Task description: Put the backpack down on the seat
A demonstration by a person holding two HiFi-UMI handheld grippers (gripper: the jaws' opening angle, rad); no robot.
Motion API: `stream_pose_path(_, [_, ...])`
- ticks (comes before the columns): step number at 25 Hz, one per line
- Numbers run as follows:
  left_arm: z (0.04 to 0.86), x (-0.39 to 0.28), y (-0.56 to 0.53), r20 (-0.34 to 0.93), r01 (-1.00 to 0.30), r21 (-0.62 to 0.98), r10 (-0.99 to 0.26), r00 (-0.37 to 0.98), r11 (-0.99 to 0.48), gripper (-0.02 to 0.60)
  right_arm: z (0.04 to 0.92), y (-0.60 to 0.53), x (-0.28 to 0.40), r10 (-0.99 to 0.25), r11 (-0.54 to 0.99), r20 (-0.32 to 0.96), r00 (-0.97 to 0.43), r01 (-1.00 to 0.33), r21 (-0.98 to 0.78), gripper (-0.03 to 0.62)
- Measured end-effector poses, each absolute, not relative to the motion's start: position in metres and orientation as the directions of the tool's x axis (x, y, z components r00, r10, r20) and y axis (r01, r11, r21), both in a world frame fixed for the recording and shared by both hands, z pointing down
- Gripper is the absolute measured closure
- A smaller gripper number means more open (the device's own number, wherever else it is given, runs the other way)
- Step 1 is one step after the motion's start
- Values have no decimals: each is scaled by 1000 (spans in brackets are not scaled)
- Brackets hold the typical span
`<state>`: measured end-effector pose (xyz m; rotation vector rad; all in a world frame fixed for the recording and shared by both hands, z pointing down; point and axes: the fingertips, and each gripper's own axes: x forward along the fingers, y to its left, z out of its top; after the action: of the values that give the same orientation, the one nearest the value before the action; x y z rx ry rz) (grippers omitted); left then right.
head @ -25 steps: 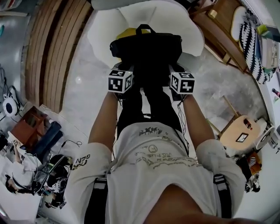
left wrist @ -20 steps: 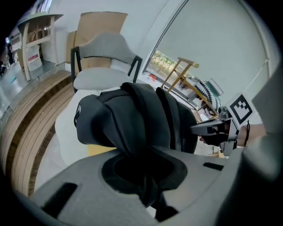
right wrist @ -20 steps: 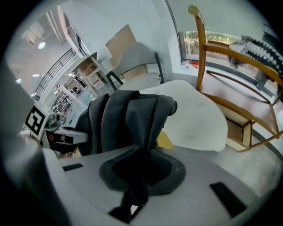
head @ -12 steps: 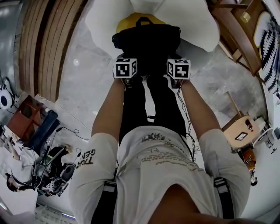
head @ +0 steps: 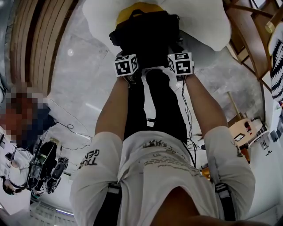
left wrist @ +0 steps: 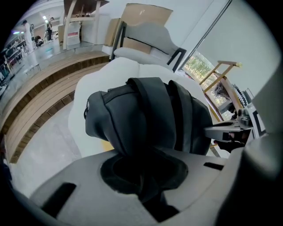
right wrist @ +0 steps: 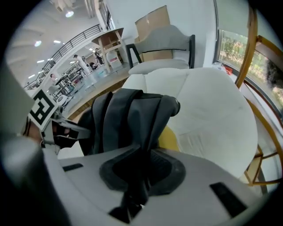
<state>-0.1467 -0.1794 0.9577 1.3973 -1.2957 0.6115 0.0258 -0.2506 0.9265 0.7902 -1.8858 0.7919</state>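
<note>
head view: backpack over the seat; whether it touches, i cannot tell.
left gripper view: left gripper clenched on backpack fabric.
right gripper view: right gripper clamped likewise.
the step looks like lowering; next, i judge, settle it onto the seat, then release.

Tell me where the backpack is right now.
In the head view the black backpack is top centre, over the white seat and its yellow cushion, with the left gripper and right gripper clamped on its near side.
</note>
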Motion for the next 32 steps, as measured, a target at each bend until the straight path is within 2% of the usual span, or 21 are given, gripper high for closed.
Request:
stream_pose_path(6, [969,-151,-179,880,-901,382,-379,286,207,509,931,-250,23,-231,548,906,-355,-816,-181,540])
stream_pose_path(8, [967,-155,-175,885,-897,373,-382,267,237,468,929,-246,23,-235,531,900,-367,-824,-197,540])
stream_pose_path(9, [966,-160,-174,886,-896,367,-387,255,250,436,928,-245,20,-237,525,897,-372,-826,-204,525])
stream_pose_path(11, [963,-171,-172,886,-894,359,-399,236,267,385,927,-247,10,-252,521,891,-378,-829,-205,431])
stream_pose_path(14, [954,-187,-166,887,-899,336,-414,203,280,377,919,-258,-4,-298,520,882,-364,-837,-170,410])
stream_pose_path(16, [940,-195,-165,883,-910,306,-440,161,281,384,908,-268,-6,-347,495,869,-354,-856,-151,411])
stream_pose_path(19, [905,-195,-163,866,-909,299,-484,130,291,462,880,-277,-2,-408,431,841,-354,-887,-164,426])
stream_pose_path(21, [878,-194,-168,849,-909,309,-511,131,280,514,857,-279,-2,-432,404,827,-360,-897,-180,505])
stream_pose_path(24, [841,-197,-180,840,-931,282,-528,125,229,555,826,-277,-7,-435,422,822,-369,-889,-176,548])
stream_pose_path(28, [789,-196,-191,825,-960,237,-552,120,146,560,785,-261,-10,-419,448,819,-392,-874,-190,560])
stream_pose_path(32, [726,-195,-210,776,-972,218,-620,119,87,560,729,-259,-5,-503,393,776,-380,-900,-186,563])
